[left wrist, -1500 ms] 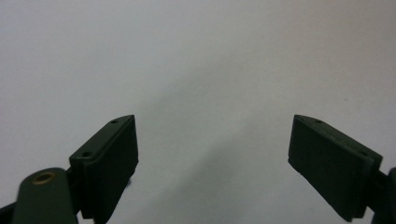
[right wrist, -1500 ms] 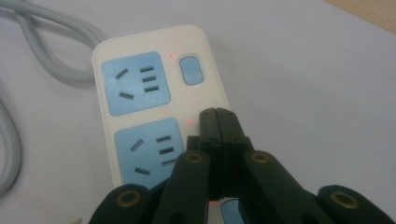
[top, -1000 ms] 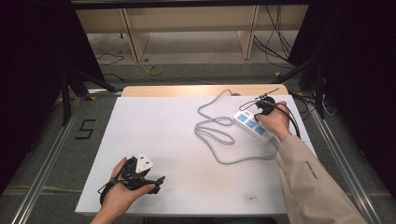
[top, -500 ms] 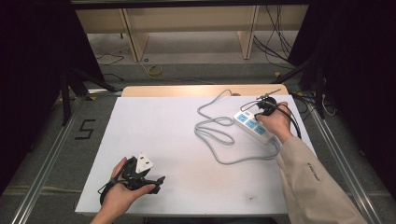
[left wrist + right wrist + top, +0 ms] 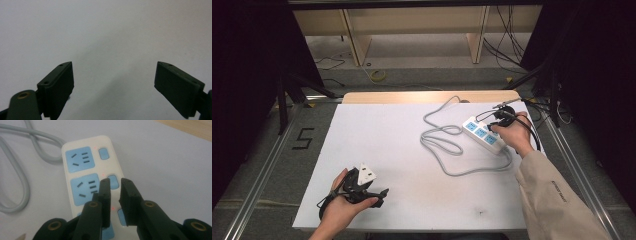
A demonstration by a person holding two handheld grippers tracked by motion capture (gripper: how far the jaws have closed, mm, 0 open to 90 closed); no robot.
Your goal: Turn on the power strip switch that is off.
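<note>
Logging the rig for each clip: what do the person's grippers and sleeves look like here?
Both grippers are black. The left gripper has flat, slab-like fingers with small screw holes and a brass-coloured pivot. A grey three-cornered plate sits on top. The right gripper trails a black cable. The right arm wears a beige sleeve.

right gripper nearly closed, over power strip

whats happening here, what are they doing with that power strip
A person works at a white table with a gripper in each hand. The right gripper, jaws nearly closed with nothing between them, is poised over the middle switch of a white power strip whose grey cord loops across the table. The left gripper sits open and empty near the front edge.
</note>
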